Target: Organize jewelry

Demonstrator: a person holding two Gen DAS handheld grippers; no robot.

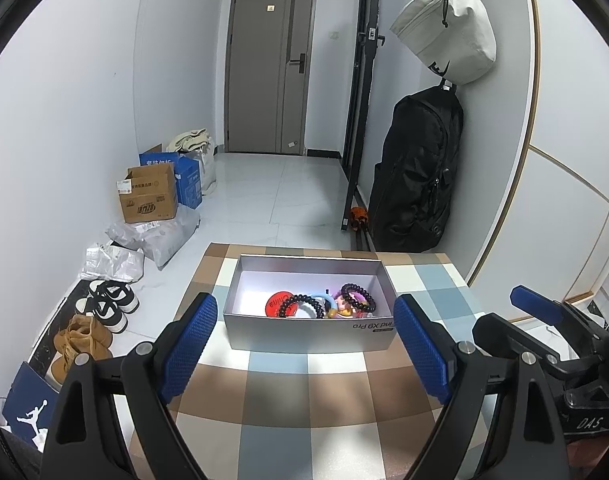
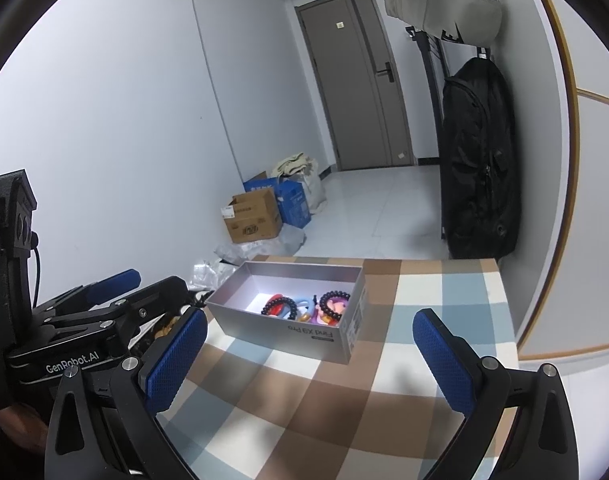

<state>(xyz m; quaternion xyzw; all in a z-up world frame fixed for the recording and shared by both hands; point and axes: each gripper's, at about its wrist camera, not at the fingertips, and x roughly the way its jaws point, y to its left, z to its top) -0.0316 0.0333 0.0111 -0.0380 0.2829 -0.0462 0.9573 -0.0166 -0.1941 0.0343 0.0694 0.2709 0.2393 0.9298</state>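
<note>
Left wrist: left gripper (image 1: 306, 350) fingers spread wide, empty. Silver box (image 1: 304, 330) at 12 o'clock on checkered table (image 1: 304, 392), jewelry (image 1: 324, 304) inside.
Right wrist: right gripper (image 2: 310, 356) spread wide, empty; box at 11 o'clock.

Left gripper (image 1: 304, 348) hangs level, blue pads spread wide, nothing between them. Right gripper (image 2: 310, 358) is just as wide apart and empty, sitting at the left one's three o'clock, both pointing toward twelve.
</note>
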